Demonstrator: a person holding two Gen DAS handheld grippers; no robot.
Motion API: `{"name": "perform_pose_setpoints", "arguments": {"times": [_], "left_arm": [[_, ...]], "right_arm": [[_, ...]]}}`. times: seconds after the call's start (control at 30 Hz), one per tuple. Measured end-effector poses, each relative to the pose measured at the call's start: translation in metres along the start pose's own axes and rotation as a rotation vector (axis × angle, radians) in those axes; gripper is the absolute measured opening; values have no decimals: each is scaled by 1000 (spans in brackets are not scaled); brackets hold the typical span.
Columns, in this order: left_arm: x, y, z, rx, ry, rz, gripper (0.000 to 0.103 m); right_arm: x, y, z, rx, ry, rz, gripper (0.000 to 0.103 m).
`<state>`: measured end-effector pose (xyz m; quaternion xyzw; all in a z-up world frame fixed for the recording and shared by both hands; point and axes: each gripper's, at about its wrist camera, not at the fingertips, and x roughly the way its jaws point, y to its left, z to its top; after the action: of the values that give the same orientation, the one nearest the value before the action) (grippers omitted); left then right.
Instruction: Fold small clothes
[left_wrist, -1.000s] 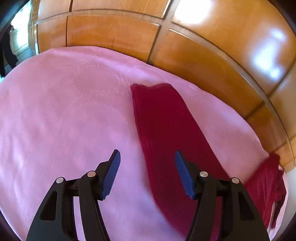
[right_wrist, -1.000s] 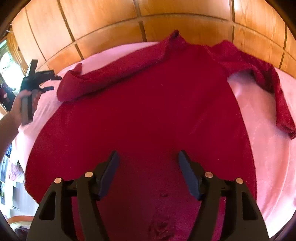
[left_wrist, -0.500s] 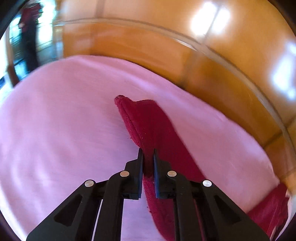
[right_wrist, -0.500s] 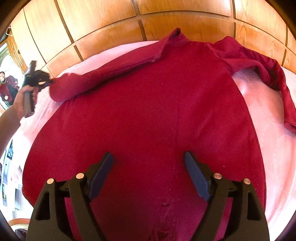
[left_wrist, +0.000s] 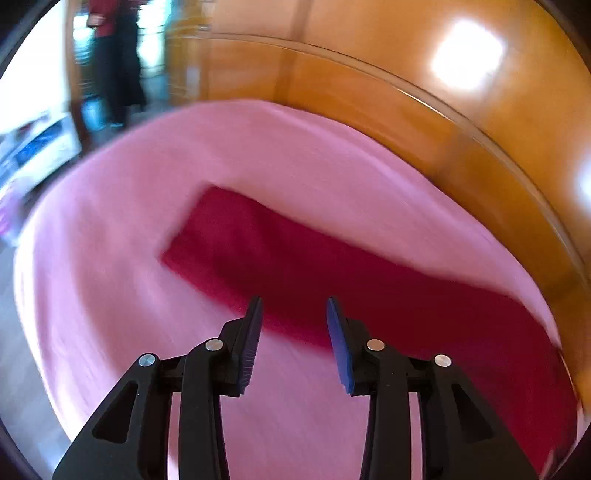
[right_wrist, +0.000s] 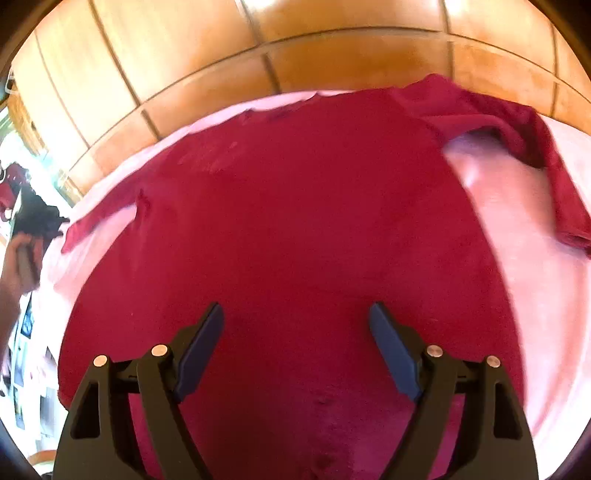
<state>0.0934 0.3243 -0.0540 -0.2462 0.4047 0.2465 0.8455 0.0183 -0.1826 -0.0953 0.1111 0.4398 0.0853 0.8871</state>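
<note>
Red sweater was spread flat on pink bedcover, ready for folding. Right gripper was held above hem, fingers parted, nothing grasped. Left gripper was parted, empty, above outstretched sleeve.

Home bedroom, pink bedsheet, wooden panelled headboard wall

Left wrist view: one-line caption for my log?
Open left gripper above a flat red sleeve on the pink bedspread.

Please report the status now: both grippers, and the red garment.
Left gripper open, over sleeve. Right gripper open above red sweater. Nothing in the way.
</note>
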Motion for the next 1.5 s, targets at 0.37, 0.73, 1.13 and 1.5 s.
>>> {"name": "perform_pose_setpoints", "arguments": {"times": [0.37, 0.73, 1.13, 1.5], "left_arm": [[-80, -53, -177, 415, 288, -631, 54], [-99, -53, -226, 453, 342, -746, 10], [-110, -44, -246, 587, 372, -517, 18], [-135, -96, -199, 577, 14, -445, 57]], "right_arm": [[-60, -77, -22, 160, -37, -139, 81], [-60, -55, -57, 41, 83, -111, 8], [-75, -57, -74, 15, 170, -36, 8], [-99, -96, -15, 86, -65, -214, 45]]}}
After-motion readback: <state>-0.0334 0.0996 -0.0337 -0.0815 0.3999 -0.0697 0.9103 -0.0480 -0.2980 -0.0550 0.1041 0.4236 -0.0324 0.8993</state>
